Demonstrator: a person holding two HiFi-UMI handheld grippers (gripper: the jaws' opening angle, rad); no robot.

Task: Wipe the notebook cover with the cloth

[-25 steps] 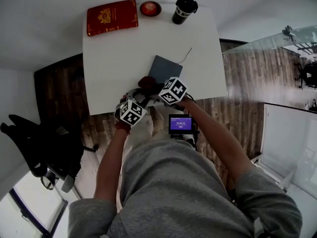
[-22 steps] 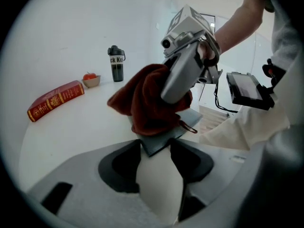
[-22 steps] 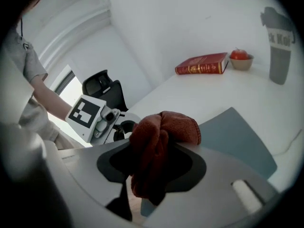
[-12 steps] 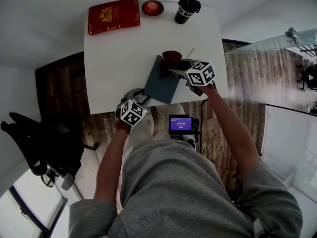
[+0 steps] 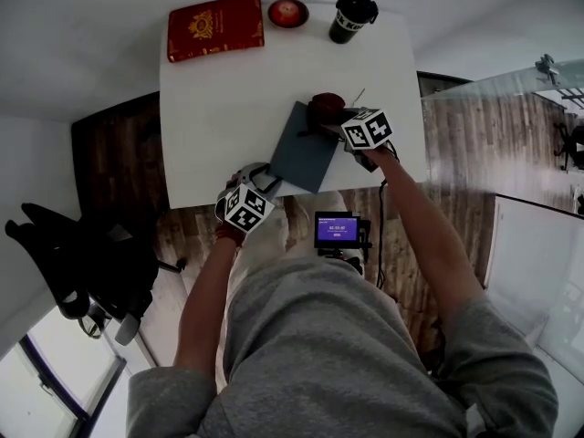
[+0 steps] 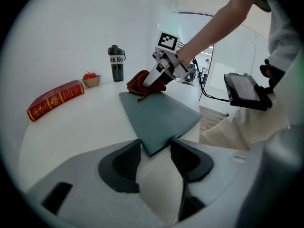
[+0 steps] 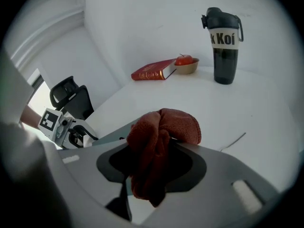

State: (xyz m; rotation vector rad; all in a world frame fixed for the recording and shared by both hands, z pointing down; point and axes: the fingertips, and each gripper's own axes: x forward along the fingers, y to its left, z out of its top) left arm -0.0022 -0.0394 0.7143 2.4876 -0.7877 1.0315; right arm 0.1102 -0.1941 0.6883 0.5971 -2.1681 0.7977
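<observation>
A grey-blue notebook lies on the white table, reaching its near edge. My right gripper is at the notebook's far corner, shut on a bunched dark red cloth. In the right gripper view the cloth fills the gap between the jaws, which have just been opening slightly around it. My left gripper rests at the notebook's near corner. In the left gripper view that corner of the notebook lies flat between the spread jaws; the right gripper and cloth are beyond it.
A red book, a small bowl with a tomato and a dark lidded cup stand along the table's far edge. A device with a lit screen hangs at my chest. A black office chair stands on the left.
My right gripper has carried the cloth from the notebook's near end across the cover to its far corner. The left gripper and the notebook have stayed put.
</observation>
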